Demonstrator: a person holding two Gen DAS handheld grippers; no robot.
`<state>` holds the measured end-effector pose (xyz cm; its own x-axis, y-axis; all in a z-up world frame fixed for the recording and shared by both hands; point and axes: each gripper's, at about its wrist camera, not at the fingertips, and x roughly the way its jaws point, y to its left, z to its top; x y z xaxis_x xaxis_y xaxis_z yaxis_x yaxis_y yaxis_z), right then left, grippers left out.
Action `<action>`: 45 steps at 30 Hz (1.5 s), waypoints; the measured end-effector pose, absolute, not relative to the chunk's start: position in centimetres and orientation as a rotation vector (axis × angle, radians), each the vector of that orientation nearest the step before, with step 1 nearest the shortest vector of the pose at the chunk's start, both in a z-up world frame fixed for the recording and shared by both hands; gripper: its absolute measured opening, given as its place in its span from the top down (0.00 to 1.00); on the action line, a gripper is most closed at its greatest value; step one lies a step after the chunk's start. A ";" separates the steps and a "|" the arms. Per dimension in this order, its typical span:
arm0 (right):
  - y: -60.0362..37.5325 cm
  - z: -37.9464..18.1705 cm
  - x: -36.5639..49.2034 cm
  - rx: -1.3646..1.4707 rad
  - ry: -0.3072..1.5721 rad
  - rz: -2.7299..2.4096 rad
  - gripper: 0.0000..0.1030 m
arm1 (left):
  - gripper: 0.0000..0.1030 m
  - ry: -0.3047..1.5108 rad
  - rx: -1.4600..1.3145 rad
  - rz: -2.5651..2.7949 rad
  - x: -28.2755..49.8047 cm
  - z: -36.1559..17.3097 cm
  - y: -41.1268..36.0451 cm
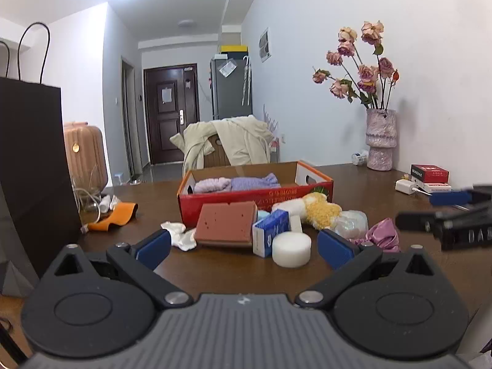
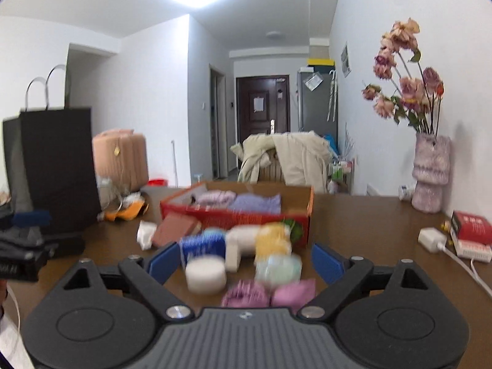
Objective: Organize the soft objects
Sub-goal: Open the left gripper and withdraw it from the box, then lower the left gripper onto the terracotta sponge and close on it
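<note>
— Brown worktop [image 1: 369, 184], white walls, dried roses in a vase [image 1: 380, 140]. What sits up front?

— A red cardboard box [image 1: 246, 196] holds two folded lilac cloths [image 1: 236, 182]. Before it lie a brick-pink sponge [image 1: 227, 226], a white foam disc [image 1: 291, 249], a yellow plush toy [image 1: 323, 210] and a crumpled purple cloth [image 1: 384, 233].

— The tools?

— Left hand-held gripper [image 1: 244, 247] and right hand-held gripper [image 2: 246, 261] both gape wide, holding nothing.

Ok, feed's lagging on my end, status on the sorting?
Both tongs, left and right, open, empty. Red box holds two purple cloths. Sponge, puff, plush waiting on table. Path unobstructed.
</note>
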<state>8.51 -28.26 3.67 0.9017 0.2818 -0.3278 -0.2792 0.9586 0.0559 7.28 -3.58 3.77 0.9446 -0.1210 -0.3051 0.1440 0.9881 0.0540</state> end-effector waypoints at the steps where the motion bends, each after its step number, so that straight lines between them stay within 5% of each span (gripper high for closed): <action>1: -28.3 3.2 8.3 0.012 0.354 0.286 0.11 | 0.00 0.314 0.072 -0.136 7.5 3.7 -3.6; 16: -26.7 1.5 12.0 0.063 0.424 0.335 0.17 | 0.01 0.373 0.077 -0.089 13.7 1.8 -0.7; 26: -20.9 1.4 19.8 0.078 0.468 0.412 0.46 | 0.38 0.510 0.019 -0.219 25.9 0.1 4.6; 29: -19.3 1.3 22.7 0.102 0.481 0.425 0.51 | 0.40 0.538 0.000 -0.299 29.4 -0.2 5.5; 36: -15.4 0.0 28.6 0.135 0.544 0.441 0.65 | 0.63 0.659 -0.182 -0.450 34.2 -2.3 7.7; 45: -15.6 -1.1 29.8 0.200 0.540 0.414 0.74 | 0.64 0.626 -0.264 -0.513 33.6 -1.1 8.4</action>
